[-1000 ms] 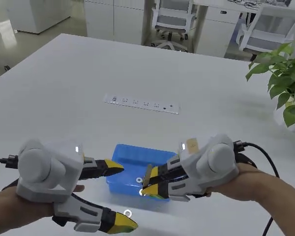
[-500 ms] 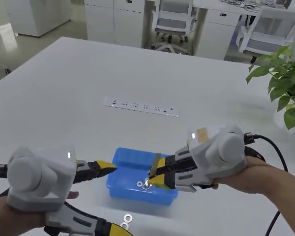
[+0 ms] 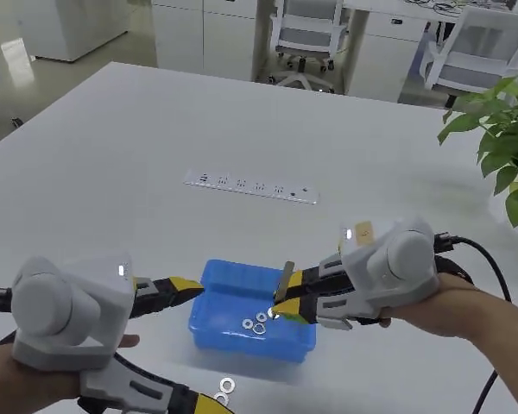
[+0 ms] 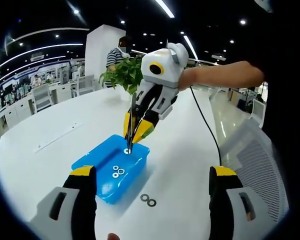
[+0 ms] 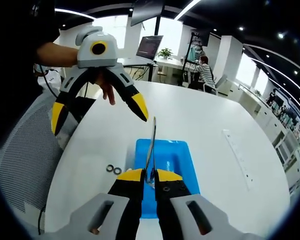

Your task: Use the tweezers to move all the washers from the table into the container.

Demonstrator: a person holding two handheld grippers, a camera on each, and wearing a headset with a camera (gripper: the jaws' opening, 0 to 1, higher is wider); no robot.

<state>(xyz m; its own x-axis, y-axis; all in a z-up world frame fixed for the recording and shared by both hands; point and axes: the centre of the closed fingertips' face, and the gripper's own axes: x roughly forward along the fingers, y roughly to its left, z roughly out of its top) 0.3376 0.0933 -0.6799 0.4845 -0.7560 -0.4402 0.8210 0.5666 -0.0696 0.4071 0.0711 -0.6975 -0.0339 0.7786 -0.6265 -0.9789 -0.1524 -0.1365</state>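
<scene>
Washers (image 3: 257, 325) lie in the blue container (image 3: 216, 278) just under the tips of the tweezers (image 3: 287, 278), which the right gripper (image 3: 283, 306) clamps. Two more washers (image 3: 225, 390) sit on the tabletop (image 3: 112, 155) toward its near edge, beside the wide-open left gripper (image 3: 200, 343).

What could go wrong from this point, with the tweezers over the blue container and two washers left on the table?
1. The tweezers are pinched by the right tool's narrow tips; they could twist there, flicking a washer outside the container.
2. The two washers on the table lie flat beside the container's near wall, so the tweezers may skid them away.
3. The open left tool sits close to the container and might nudge it.
</scene>
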